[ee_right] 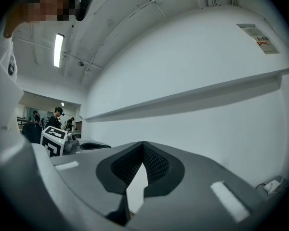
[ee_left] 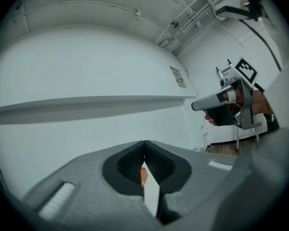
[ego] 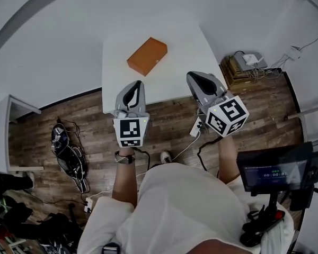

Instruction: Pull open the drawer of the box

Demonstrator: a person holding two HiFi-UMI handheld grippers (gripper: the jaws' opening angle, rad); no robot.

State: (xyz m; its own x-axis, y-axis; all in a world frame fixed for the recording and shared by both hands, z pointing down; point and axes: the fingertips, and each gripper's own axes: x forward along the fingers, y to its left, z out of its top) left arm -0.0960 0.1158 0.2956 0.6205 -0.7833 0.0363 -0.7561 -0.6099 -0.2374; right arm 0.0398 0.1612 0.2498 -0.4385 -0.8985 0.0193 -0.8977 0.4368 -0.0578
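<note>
Box (ego: 147, 55): I judge it light, stiff, apt to slide; I would brace its shell and pinch the drawer end. Left gripper (ego: 137, 84), right gripper (ego: 194, 78): jaws pressed together, empty.

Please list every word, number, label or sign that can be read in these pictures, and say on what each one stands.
Nothing can be read with certainty.
Screen: a row of digits, too small to read.
Wall notice: print too small to read.
Left marker cube and right marker cube: black square patterns, no words.
Orange box: no print visible.
</note>
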